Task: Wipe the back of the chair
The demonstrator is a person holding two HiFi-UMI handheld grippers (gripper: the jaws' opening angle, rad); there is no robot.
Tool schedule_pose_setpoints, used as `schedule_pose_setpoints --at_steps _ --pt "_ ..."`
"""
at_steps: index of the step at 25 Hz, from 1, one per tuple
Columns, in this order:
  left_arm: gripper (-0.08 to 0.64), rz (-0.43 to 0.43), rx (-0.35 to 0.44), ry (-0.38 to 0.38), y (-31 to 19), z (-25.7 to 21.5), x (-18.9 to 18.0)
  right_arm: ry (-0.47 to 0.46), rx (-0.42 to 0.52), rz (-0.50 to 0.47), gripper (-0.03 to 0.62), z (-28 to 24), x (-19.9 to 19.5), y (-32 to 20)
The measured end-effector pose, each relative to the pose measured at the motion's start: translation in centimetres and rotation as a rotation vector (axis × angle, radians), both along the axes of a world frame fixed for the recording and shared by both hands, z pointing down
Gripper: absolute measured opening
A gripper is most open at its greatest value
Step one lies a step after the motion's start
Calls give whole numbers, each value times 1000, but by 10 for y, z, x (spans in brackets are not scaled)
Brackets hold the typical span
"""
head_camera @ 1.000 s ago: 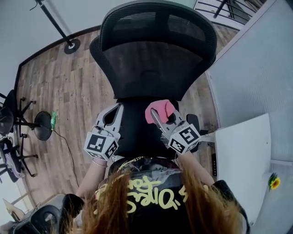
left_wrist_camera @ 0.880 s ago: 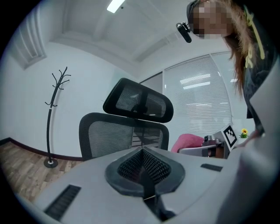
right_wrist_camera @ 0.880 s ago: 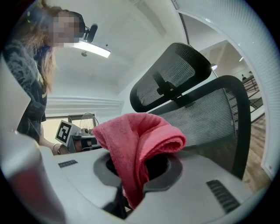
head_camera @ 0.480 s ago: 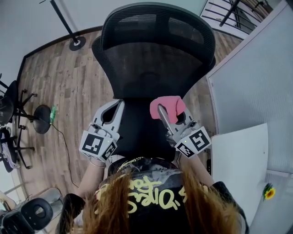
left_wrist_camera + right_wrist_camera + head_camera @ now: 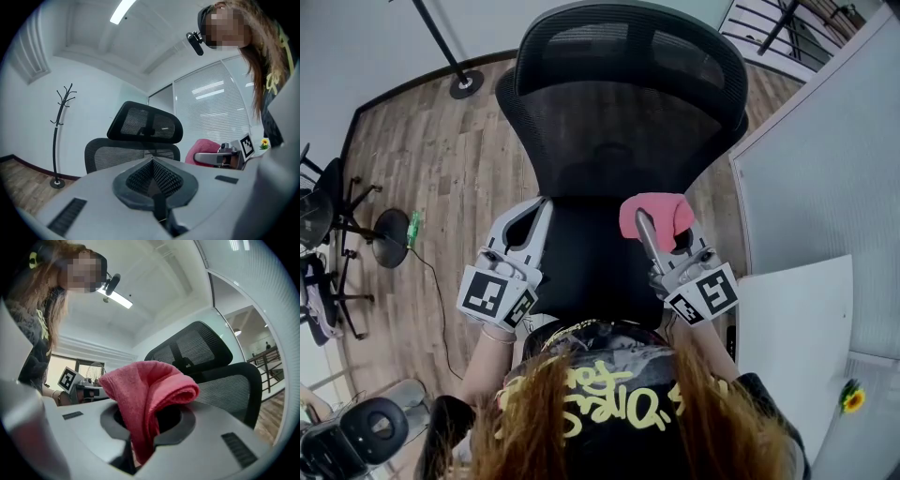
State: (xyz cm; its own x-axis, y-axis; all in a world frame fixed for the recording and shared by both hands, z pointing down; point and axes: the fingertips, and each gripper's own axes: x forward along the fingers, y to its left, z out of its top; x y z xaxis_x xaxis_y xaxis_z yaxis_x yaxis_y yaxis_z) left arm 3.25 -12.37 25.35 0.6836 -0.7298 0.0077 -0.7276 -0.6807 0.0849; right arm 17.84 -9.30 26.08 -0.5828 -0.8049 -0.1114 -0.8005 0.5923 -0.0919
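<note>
Pink cloth (image 5: 149,394) is clamped in the closed jaws of the right gripper (image 5: 645,225), at the lower chair back (image 5: 628,131); contact cannot be confirmed. Press the fold flat on the mesh and stroke evenly. Left gripper (image 5: 534,214) jaws are together and empty.

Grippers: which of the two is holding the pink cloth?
The right gripper: its jaws are shut on the pink cloth. The left gripper is shut with nothing between its jaws.
</note>
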Motion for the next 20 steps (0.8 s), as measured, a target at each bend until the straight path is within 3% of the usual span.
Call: schedule_pose_setpoints --at_steps 20 --pt "-8 17 14 8 2 -7 7 27 2 26 74 2 3 0"
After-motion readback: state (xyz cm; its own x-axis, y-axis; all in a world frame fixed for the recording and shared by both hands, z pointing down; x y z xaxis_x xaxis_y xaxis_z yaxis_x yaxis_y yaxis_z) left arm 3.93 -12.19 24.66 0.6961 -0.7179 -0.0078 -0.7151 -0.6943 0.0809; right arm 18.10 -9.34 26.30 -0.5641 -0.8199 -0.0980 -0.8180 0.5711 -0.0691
